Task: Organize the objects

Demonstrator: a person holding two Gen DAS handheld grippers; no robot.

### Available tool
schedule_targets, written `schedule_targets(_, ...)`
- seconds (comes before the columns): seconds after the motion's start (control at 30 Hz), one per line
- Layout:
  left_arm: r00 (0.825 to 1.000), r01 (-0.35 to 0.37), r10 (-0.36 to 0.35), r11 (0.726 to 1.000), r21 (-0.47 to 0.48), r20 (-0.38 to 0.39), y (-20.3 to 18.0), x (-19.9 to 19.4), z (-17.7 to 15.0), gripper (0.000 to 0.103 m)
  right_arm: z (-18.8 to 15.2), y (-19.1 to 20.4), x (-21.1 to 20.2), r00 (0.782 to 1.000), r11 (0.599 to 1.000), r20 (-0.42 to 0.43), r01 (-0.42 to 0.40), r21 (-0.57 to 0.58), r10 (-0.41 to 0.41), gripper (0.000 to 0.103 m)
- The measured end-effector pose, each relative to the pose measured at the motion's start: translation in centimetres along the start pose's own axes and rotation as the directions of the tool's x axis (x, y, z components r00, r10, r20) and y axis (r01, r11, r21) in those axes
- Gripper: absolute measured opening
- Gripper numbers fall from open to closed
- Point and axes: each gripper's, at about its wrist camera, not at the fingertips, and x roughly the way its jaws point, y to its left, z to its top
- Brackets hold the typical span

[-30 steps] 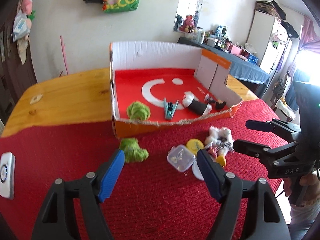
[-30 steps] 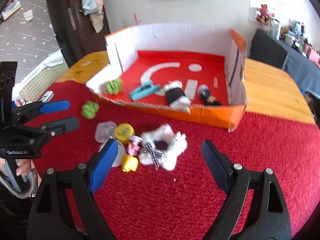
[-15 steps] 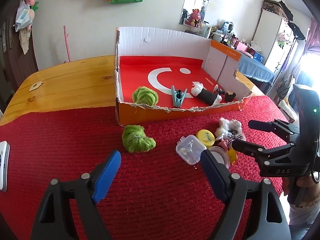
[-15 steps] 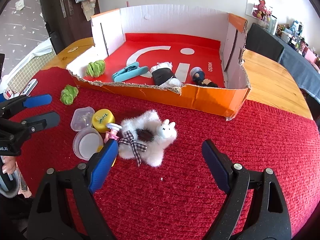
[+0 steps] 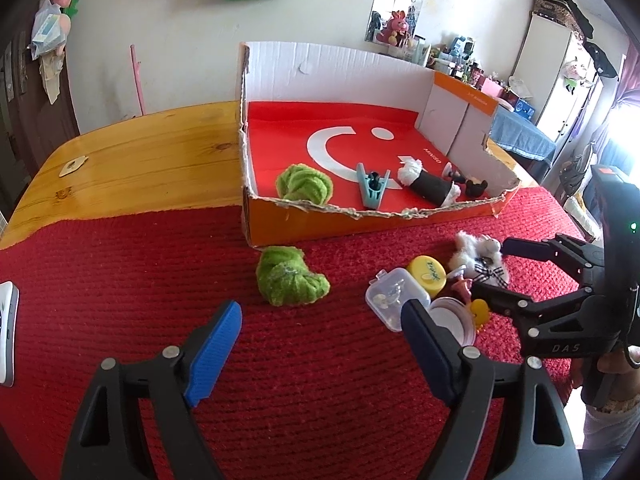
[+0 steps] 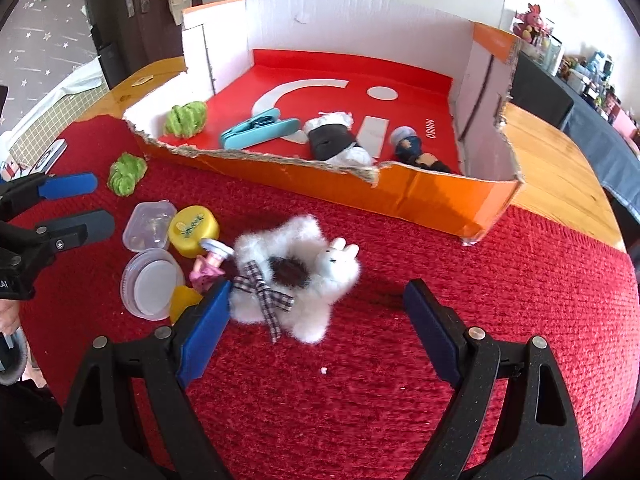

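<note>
Red cloth covers the near part of a wooden table, and on it sits a low cardboard box with a torn front edge, a red floor and white walls. Inside the box lie a green scrunchie, a teal clip, a black-and-white doll and a small dark figure near the right wall.

On the cloth in front of the box, a second green scrunchie lies alone, just off the box's left corner. To its right a cluster sits close together: a clear case, a yellow jar, a round clear lid, a pink figurine, a small yellow piece partly hidden behind the right gripper's left finger, and a fluffy white bunny toy with a checked bow.

The left gripper hangs over bare cloth with its jaws spread wide, having just been opening, and nothing between them; the loose scrunchie lies ahead of them, the clear case just past the right finger. The right gripper is also spread wide and empty, its fingers straddling the near side of the bunny toy without touching it. A flat white device lies at the cloth's left edge.
</note>
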Motion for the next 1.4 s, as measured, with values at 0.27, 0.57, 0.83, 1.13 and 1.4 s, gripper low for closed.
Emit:
schedule_targets(0.27,1.0,0.004,-0.004,1.0,-0.014,-0.016,0.6,0.5,0.3,0.084,-0.2,-2.4,-0.5,0.999,0.998,0.0,0.046,0.046,-0.046,0.087)
schedule_targets(0.57,0.999,0.002,-0.004,1.0,-0.029,-0.044,1.0,1.2,0.6,0.084,0.3,-2.7,-0.9,0.999,0.999,0.019,0.025,0.03,-0.026,0.087)
schedule_targets(0.83,0.998,-0.004,0.003,1.0,-0.009,-0.059,1.3,1.8,1.0,0.084,0.7,-2.3,-0.4,1.0,1.0,0.009,0.005,0.006,-0.005,0.087)
schedule_targets(1.13,0.998,-0.009,0.011,0.999,0.036,-0.058,1.8,2.6,1.9,0.083,1.0,-2.2,0.3,1.0,1.0,0.0,-0.011,-0.004,0.011,0.087)
schedule_targets(1.4,0.999,0.006,-0.002,0.997,0.079,-0.04,1.6,3.0,2.0,0.067,1.3,-1.8,0.7,0.999,0.999,-0.008,-0.031,-0.036,0.031,0.087)
